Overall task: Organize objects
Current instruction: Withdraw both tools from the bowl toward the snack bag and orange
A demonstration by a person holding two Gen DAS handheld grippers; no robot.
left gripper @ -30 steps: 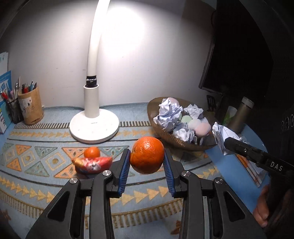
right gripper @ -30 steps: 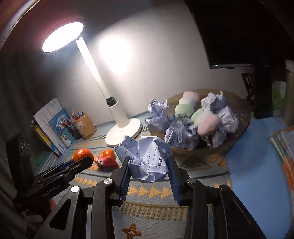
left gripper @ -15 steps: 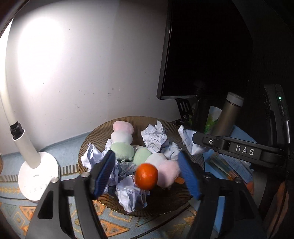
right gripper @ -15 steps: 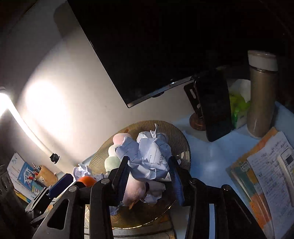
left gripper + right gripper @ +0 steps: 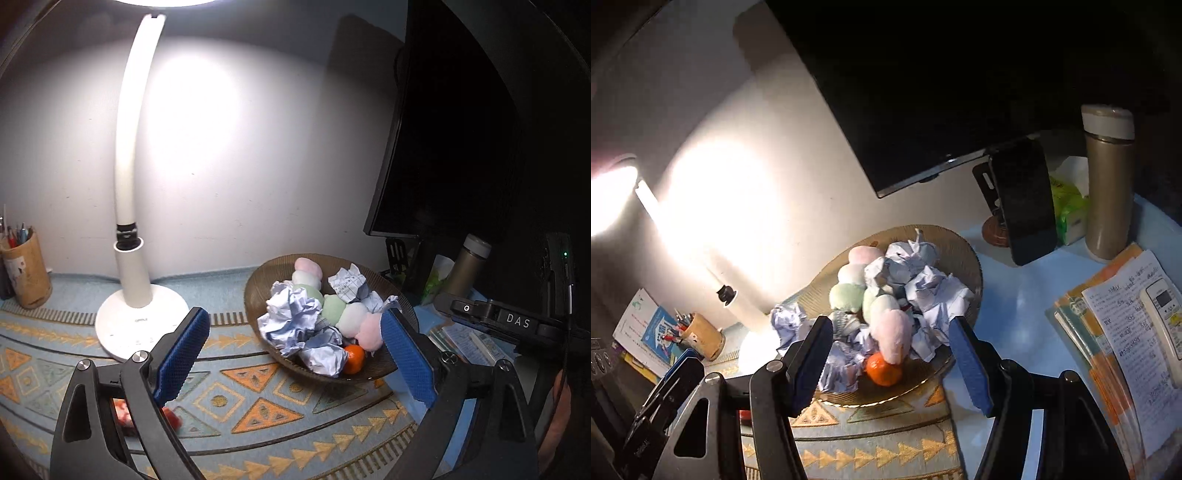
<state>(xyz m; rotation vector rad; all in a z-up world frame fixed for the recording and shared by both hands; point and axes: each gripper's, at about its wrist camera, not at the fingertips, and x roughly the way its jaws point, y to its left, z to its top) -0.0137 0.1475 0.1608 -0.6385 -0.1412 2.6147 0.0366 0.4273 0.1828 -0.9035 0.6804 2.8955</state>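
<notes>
A brown ribbed bowl on the desk holds crumpled paper balls, pastel plush balls and an orange at its near edge. My left gripper hovers in front of the bowl, its jaws opening wide with nothing between the pads. In the right wrist view my right gripper hangs over the bowl's near rim, jaws opening and empty. A crumpled paper ball lies on the pile beyond it, with the orange below. A red wrapper lies half hidden behind my left finger.
A white desk lamp stands left of the bowl and a pen pot is at far left. Behind are a dark monitor, a phone on a stand and a thermos. Books with a remote lie at right.
Both grippers carried their loads from over the mat to the bowl and opened. The orange and the paper ball now lie in the bowl. The left gripper has since drawn back.
</notes>
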